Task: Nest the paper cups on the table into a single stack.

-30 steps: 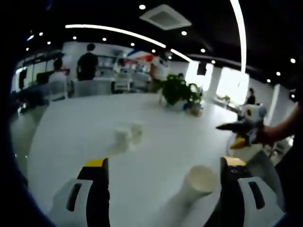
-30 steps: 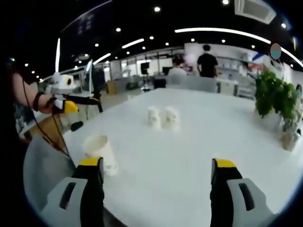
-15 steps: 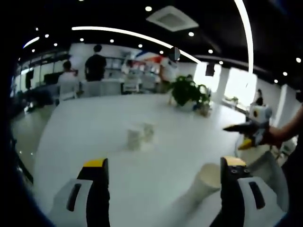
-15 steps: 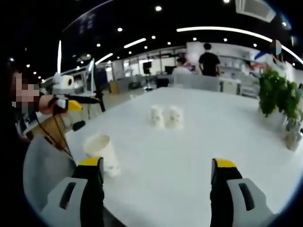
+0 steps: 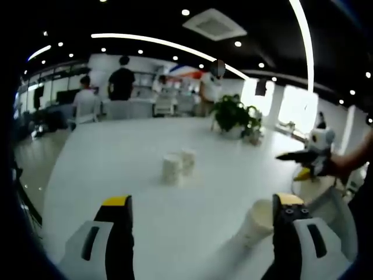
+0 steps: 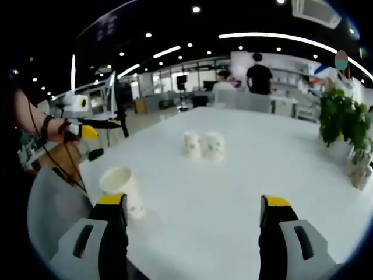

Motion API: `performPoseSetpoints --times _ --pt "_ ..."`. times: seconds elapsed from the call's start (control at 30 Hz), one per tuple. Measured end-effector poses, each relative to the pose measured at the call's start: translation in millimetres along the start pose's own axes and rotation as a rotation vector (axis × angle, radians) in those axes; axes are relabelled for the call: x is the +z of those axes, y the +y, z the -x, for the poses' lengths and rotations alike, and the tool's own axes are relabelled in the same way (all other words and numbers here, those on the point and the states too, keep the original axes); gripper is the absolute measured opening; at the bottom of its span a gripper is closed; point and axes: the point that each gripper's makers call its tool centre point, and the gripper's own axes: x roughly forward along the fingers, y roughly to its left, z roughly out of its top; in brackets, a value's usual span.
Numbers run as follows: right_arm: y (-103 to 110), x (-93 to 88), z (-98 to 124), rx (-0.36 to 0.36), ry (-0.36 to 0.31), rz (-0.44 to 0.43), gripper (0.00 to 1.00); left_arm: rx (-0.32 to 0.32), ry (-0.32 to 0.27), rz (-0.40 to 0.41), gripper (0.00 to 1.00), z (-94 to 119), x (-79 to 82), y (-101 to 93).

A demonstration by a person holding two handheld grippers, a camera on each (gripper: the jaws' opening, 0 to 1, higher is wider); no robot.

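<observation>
Two white paper cups (image 5: 172, 169) (image 5: 187, 160) stand side by side in the middle of the white table (image 5: 116, 163). A third paper cup (image 5: 257, 223) stands near the table edge, partly behind the right jaw of my left gripper (image 5: 202, 201), which is open and holds nothing. In the right gripper view the pair of cups (image 6: 191, 144) (image 6: 214, 146) stands ahead, and the near cup (image 6: 120, 188) sits just left of the open right gripper (image 6: 193, 201). Each gripper is held in the air off the table edge: the right gripper (image 5: 308, 155) and the left gripper (image 6: 87, 126).
A potted plant (image 5: 233, 115) (image 6: 344, 121) stands at the table's far side, with a small glass vase (image 6: 359, 169) beside it. A grey chair (image 6: 49, 213) sits at the near table edge. People stand by desks in the background (image 6: 257, 73).
The left gripper's camera has swung, so the cup pair sits nearer the middle of its view and looks larger. The right gripper view barely shifted. No cup has moved.
</observation>
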Motion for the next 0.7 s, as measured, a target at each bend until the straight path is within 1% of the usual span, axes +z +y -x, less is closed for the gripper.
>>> performPoseSetpoints --times 0.17,0.37,0.53,0.7 --pt "-0.9 4.3 -1.6 0.003 0.0 0.012 0.93 0.005 -0.008 0.007 1.0 0.5 0.9 0.6" --pt "-9.0 7.9 -2.3 -0.008 -0.001 0.018 0.93 0.008 -0.006 0.004 1.0 -0.7 -2.6 0.5" --pt "-15.0 18.8 -3.1 -0.015 -0.011 0.04 0.93 0.002 -0.014 -0.006 0.99 -0.8 -0.2 -0.9" --pt "-24.5 29.7 -9.2 -0.02 -0.019 0.056 0.93 -0.001 0.005 -0.019 0.98 -1.9 -4.8 -0.3"
